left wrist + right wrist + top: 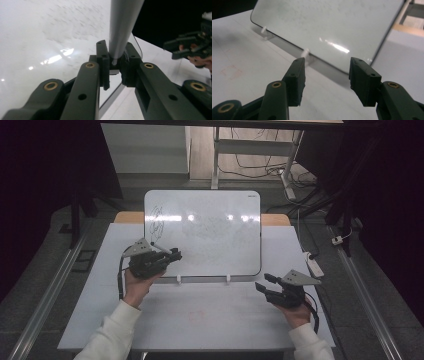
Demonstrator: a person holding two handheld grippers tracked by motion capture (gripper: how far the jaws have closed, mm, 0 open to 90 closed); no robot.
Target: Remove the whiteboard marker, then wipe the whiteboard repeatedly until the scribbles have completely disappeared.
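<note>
A white board (210, 230) stands tilted on small white pegs (178, 280) at the middle of the table, with dark scribbles (157, 220) at its upper left. My left gripper (172, 255) hovers at the board's lower left. It is shut on a grey marker (123, 27), which rises from between its jaws (115, 66) in front of the board (50, 37). My right gripper (264, 282) is low over the table, off the board's lower right corner. It stands open (326, 72) with nothing between its fingers and faces the board's bottom edge (324, 25).
The white table (200, 335) carries a faint red square mark (196, 316) near its front. A white power strip (315, 265) lies by the table's right edge. Behind the table, cables and a desk frame (250, 150) are on the floor.
</note>
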